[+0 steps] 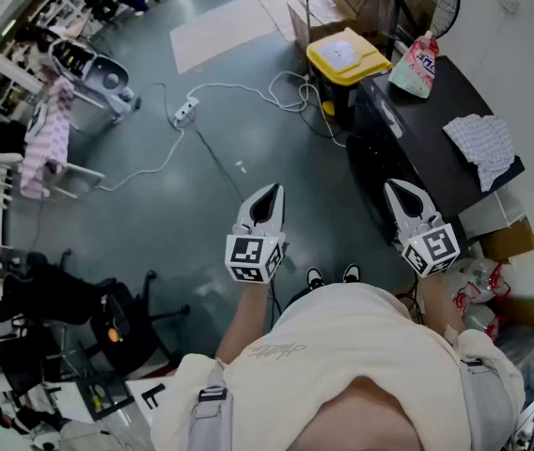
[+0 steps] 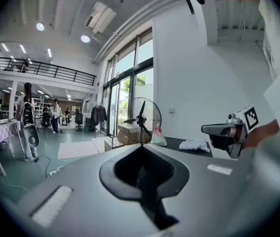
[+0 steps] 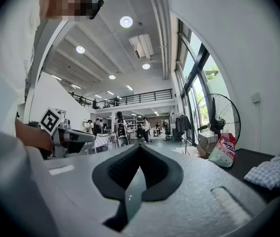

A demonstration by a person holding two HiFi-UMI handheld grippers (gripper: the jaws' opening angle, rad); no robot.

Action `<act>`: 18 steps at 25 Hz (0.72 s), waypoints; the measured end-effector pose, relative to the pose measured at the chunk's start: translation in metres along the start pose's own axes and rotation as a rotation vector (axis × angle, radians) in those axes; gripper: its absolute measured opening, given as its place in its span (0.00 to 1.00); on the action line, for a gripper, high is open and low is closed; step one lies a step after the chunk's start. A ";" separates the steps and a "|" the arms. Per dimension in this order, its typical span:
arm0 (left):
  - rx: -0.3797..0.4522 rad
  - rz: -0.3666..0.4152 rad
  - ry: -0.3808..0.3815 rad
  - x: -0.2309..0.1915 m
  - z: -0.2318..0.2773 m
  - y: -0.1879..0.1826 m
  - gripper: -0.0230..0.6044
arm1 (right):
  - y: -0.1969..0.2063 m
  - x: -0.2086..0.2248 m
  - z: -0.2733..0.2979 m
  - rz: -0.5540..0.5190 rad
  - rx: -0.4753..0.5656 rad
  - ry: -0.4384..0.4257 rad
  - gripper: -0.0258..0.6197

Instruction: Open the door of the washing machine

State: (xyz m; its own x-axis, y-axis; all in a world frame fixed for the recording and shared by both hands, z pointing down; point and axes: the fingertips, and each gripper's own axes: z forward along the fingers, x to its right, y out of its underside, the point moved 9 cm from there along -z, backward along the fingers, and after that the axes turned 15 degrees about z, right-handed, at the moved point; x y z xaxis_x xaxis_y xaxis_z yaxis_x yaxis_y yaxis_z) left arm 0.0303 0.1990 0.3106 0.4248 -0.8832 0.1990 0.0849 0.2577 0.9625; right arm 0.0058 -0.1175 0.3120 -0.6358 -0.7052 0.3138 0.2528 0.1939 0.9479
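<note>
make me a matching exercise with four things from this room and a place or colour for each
Things:
1 detergent bag
2 checked cloth
3 power strip
4 bin lid

Place or colour:
a yellow
b white, lying on the grey floor
c standing at the far end of the black top
d lying crumpled toward the black top's near end

Pairs: 1-c, 2-d, 3-b, 4-a

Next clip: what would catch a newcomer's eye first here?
The left gripper and right gripper, both grey, hang shut and empty over the grey floor. At the right stands the black washing machine, with a checked cloth and a pink-and-white bag on top and a yellow-lidded bin beside it.
</note>
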 end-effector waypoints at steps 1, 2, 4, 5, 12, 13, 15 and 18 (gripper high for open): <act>0.005 -0.007 0.002 -0.001 0.001 0.000 0.06 | 0.000 0.000 0.000 -0.004 0.000 0.001 0.04; 0.008 -0.014 0.003 -0.001 0.002 0.001 0.06 | 0.000 -0.001 0.001 -0.007 -0.001 0.001 0.04; 0.011 -0.027 -0.001 -0.003 0.004 0.003 0.06 | 0.001 -0.001 0.003 -0.016 -0.006 -0.002 0.04; 0.009 -0.035 -0.004 -0.003 0.005 0.006 0.06 | 0.002 -0.001 0.005 -0.019 -0.010 -0.006 0.04; -0.025 -0.092 -0.001 0.009 0.002 0.021 0.06 | 0.004 0.003 -0.004 0.001 -0.014 0.015 0.04; -0.023 -0.091 0.003 0.009 0.002 0.021 0.06 | 0.003 0.003 -0.004 0.003 -0.004 0.018 0.04; -0.018 -0.079 0.004 0.005 0.002 0.020 0.06 | 0.002 0.002 -0.001 0.004 0.013 0.025 0.04; -0.020 -0.056 -0.004 0.000 -0.001 0.021 0.06 | 0.006 -0.001 0.004 0.004 0.004 0.034 0.04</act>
State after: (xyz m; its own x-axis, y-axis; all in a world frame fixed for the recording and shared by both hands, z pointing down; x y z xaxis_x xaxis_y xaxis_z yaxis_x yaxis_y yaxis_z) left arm 0.0325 0.2046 0.3302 0.4157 -0.8977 0.1459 0.1260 0.2157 0.9683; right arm 0.0052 -0.1132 0.3181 -0.6097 -0.7272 0.3152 0.2522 0.1990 0.9470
